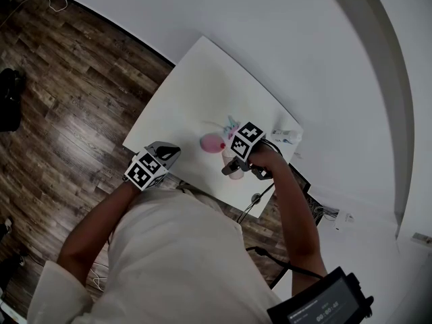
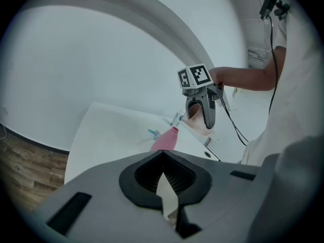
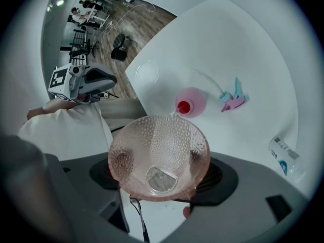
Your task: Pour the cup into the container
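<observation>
The left gripper (image 2: 164, 186) hangs at the near edge of the white table (image 1: 196, 86), at about 8 o'clock from the right gripper (image 3: 158, 162) in the head view. Its jaws are almost together, with only a thin slit between them, and nothing is held there.

The right gripper is clamped on the cup (image 3: 157, 135), a pink see-through cup with a dimpled wall, one jaw pad on each side of it. The cup is tipped over, so its open mouth looks forward and down to the table.

Just beyond the cup rim, at about 1 o'clock in the right gripper view, stands the container (image 3: 192, 103), a pink vessel with a small round mouth. The rim of the cup appears very near to this mouth; I cannot tell if they touch.

At 3 o'clock from the container lies a blue and pink clip (image 3: 233, 97), apart from it. Farther, at about 4 o'clock, a tube with a printed label (image 3: 283, 153) lies near the table edge.
</observation>
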Motion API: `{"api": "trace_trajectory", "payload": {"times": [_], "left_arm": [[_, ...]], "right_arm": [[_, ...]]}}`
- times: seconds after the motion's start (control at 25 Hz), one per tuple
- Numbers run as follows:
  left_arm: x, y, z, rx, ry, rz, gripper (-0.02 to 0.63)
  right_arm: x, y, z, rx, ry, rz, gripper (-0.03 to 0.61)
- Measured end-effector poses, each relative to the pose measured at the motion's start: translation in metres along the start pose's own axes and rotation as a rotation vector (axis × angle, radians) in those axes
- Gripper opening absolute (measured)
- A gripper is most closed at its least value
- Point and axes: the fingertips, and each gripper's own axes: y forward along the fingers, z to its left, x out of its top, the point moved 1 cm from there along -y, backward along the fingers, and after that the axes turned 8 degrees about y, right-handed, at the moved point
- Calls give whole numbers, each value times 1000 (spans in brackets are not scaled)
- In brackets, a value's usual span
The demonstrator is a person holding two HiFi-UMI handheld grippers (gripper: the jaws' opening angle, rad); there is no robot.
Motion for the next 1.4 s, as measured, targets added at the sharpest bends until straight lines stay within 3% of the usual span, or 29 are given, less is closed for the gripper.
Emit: {"api": "trace_trajectory", "payload": {"times": [1.4], "left_arm": [[-5,-2,-3,1,-5,0,9]], "right_arm": [[-1,2,1,-3,-5,49,386]]}}
